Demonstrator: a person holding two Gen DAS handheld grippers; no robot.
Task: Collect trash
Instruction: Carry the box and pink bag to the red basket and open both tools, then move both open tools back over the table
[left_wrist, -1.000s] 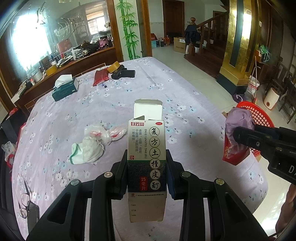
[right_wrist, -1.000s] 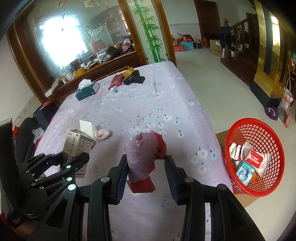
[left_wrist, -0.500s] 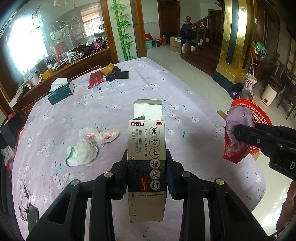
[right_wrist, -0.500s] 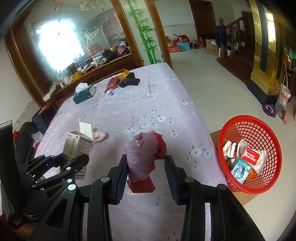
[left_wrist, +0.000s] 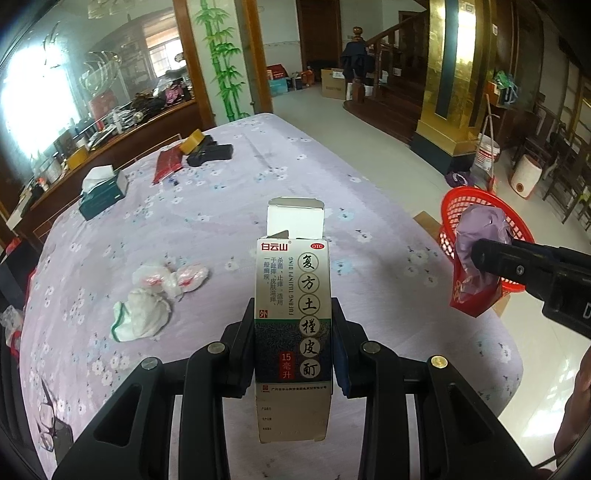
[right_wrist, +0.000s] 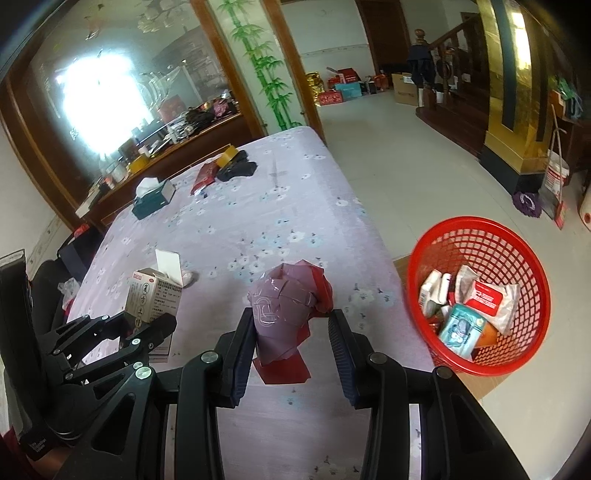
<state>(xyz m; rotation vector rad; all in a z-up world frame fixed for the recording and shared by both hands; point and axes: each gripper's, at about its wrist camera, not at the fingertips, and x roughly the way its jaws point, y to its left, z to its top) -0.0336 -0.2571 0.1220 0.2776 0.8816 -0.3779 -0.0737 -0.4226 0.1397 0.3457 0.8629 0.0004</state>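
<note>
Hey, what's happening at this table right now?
A person is clearing trash with two handheld grippers. The left gripper is shut on an opened medicine box, the right gripper on a crumpled purple-and-red wrapper. Both are held above the table, not yet over the red basket. White wads remain on the cloth.

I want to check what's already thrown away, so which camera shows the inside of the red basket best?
The right wrist view: the red basket is seen from above, with wrappers and packets inside. In the left wrist view only its rim shows, behind the crumpled wrapper.
</note>
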